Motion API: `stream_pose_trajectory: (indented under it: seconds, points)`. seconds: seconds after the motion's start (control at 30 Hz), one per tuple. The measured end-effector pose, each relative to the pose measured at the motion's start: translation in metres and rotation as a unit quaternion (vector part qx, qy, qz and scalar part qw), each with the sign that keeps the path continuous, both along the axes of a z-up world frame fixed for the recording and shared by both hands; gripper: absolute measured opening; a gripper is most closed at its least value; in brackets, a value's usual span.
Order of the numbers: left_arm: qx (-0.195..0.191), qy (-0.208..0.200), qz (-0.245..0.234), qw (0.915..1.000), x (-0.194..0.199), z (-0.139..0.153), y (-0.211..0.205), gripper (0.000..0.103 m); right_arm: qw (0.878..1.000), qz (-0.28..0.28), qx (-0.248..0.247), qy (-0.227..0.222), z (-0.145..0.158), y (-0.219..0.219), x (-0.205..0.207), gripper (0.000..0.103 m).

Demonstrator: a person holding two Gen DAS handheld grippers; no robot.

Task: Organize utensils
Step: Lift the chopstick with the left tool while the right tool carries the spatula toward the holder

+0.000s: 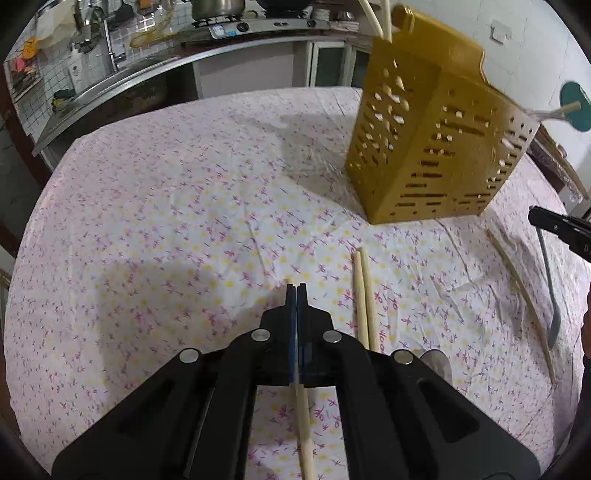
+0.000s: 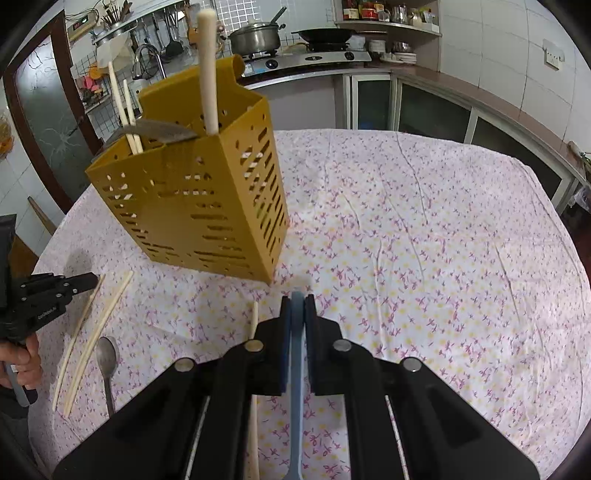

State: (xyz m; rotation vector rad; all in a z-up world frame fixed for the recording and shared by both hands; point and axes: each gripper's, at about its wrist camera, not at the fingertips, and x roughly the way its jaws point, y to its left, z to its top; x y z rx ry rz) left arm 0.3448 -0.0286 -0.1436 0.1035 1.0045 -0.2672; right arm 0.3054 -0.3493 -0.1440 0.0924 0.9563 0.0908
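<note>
Left gripper [image 1: 296,286] clamped on a chopstick [image 1: 306,435], right gripper [image 2: 297,295] clamped on a grey-blue handle [image 2: 296,398], yellow utensil caddy [image 2: 207,206] upright on floral tablecloth [image 2: 424,240], spoon [image 2: 107,358] lying near loose chopsticks [image 1: 364,295].

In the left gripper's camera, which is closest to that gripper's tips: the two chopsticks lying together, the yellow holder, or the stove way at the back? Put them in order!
Starting from the left gripper:
1. The pair of chopsticks, flat on the cloth just to its right.
2. The yellow holder, standing farther back on the right.
3. The stove, across the room on the counter at the top.
</note>
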Motion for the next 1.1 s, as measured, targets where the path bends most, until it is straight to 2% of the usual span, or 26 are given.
stream_pose_trajectory:
  seconds: [0.07,0.2,0.3,0.43,0.67,0.8,0.9,1.1]
  points:
    - [0.014,0.017,0.008,0.9997,0.007,-0.010,-0.002,0.005,1.000,-0.001,0.002,0.001,-0.001,0.001,-0.001,0.008]
    - [0.025,0.015,0.009,0.9995,0.008,-0.012,-0.007,0.006,1.000,0.000,0.003,0.005,-0.005,-0.001,-0.001,0.008]
    - [0.016,0.020,0.013,0.9996,0.008,-0.012,-0.006,0.007,1.000,-0.003,0.007,0.005,-0.006,-0.004,-0.001,0.008]
    - [0.033,0.017,0.004,0.9993,0.009,-0.013,-0.010,0.007,1.000,-0.003,0.008,0.005,-0.007,-0.003,0.000,0.008]
    - [0.012,0.002,0.019,0.9997,0.009,-0.008,-0.010,0.003,1.000,-0.006,0.018,0.000,-0.008,-0.005,-0.004,0.008]
    - [-0.006,-0.028,0.020,0.9994,0.000,0.011,-0.010,0.003,0.999,-0.008,0.032,-0.028,0.009,-0.010,-0.008,0.008]
    - [-0.024,-0.062,0.019,0.9976,-0.007,0.037,-0.009,0.003,0.997,-0.010,0.048,-0.059,0.029,-0.012,-0.013,0.008]
    - [-0.063,-0.120,0.019,0.9906,-0.024,0.081,-0.004,0.003,0.993,-0.008,0.054,-0.105,0.059,-0.009,-0.020,0.008]
